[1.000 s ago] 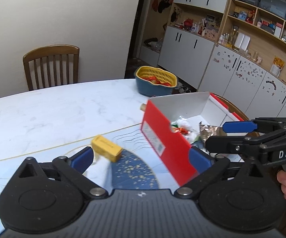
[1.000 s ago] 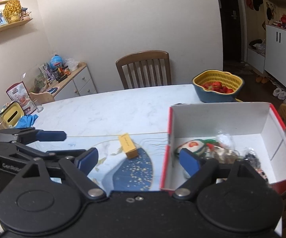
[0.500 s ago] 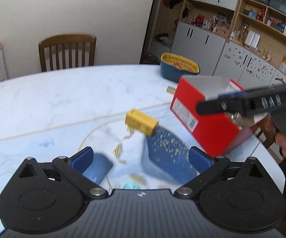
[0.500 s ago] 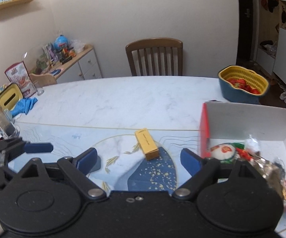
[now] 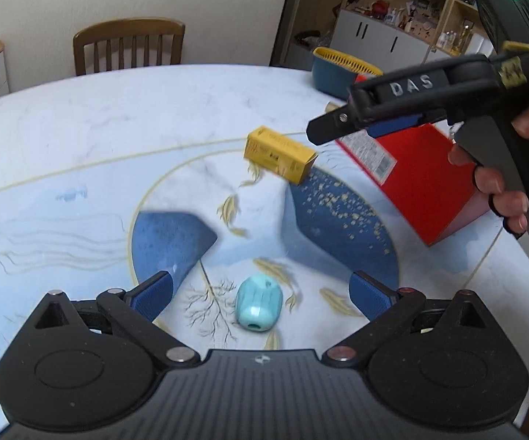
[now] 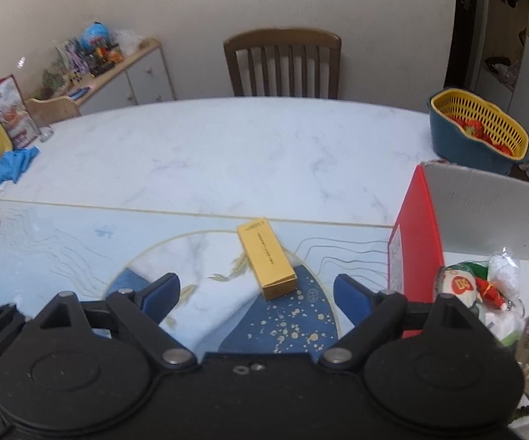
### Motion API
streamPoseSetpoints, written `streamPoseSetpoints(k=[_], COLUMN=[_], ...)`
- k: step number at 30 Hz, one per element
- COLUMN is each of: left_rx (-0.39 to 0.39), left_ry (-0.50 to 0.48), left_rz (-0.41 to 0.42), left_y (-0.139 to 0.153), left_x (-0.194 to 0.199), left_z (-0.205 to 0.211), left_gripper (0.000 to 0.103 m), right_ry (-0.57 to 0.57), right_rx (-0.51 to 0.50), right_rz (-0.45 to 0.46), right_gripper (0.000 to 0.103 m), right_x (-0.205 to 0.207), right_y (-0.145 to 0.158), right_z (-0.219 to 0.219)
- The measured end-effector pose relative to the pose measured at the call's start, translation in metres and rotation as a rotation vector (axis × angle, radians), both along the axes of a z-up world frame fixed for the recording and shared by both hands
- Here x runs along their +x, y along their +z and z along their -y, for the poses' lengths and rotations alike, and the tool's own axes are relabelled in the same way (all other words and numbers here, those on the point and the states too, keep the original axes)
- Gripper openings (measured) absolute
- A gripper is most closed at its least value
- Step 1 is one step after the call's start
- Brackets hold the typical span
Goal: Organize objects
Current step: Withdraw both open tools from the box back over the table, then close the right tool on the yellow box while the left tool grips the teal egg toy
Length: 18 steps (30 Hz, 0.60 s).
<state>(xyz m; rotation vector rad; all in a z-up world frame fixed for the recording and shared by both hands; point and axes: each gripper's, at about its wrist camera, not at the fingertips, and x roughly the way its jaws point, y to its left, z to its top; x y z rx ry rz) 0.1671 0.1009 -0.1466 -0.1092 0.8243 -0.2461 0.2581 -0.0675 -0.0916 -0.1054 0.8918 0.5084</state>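
Left hand-held gripper (image 5: pixel 261 293) is wide open, nothing in it, hovering over the table (image 5: pixel 81 117) with a small teal oval thing (image 5: pixel 259 306) lying right between its fingertips. Right hand-held gripper (image 6: pixel 255 295) is also spread wide and empty, lined up on the yellow box (image 6: pixel 266 262), which lies flat on the printed mat just ahead of the fingertips, apart from both. The red carton (image 6: pixel 414 242) sits just right of the yellow box, open top, already holding wrapped snacks (image 6: pixel 484 286) and a foil packet. From the left view the right tool crosses above the yellow box and the carton. Blue-and-yellow basket (image 6: pixel 477 135) is well back at the table edge; chair (image 6: pixel 283 62) beyond. Likely next: each side picks up its item and drops it in the carton. Risks: the two tools converge on the same carton opening and could clash; the yellow box lies at an angle to the right fingers, so closing may pinch it corner to corner and spin it; the teal thing looks rounded and smooth, may squirt out under a pinch. Left view is motion-blurred, so alignment there is uncertain.
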Motion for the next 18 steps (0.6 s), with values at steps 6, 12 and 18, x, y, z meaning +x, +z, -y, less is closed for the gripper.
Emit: streamPoseSetpoints(k=[6, 12, 18], left_rx=[-0.011, -0.02, -0.006], left_ry=[0.019, 0.022, 0.013], left_rz=[-0.013, -0.012, -0.009], left_y=[-0.011, -0.016, -0.017], left_x=[0.005, 0.009, 0.011], left_z=[0.001, 0.003, 0.006], left_gripper=[0.103, 0.102, 0.089], right_ry=[0.009, 0.014, 0.014], right_rx=[-0.044, -0.091, -0.125], right_rz=[-0.02, -0.041, -0.06], right_gripper=[0.088, 0.086, 0.075], right_x=[0.016, 0.037, 0.049], right_y=[-0.016, -0.034, -0.049], right_z=[-0.014, -0.026, -0.035])
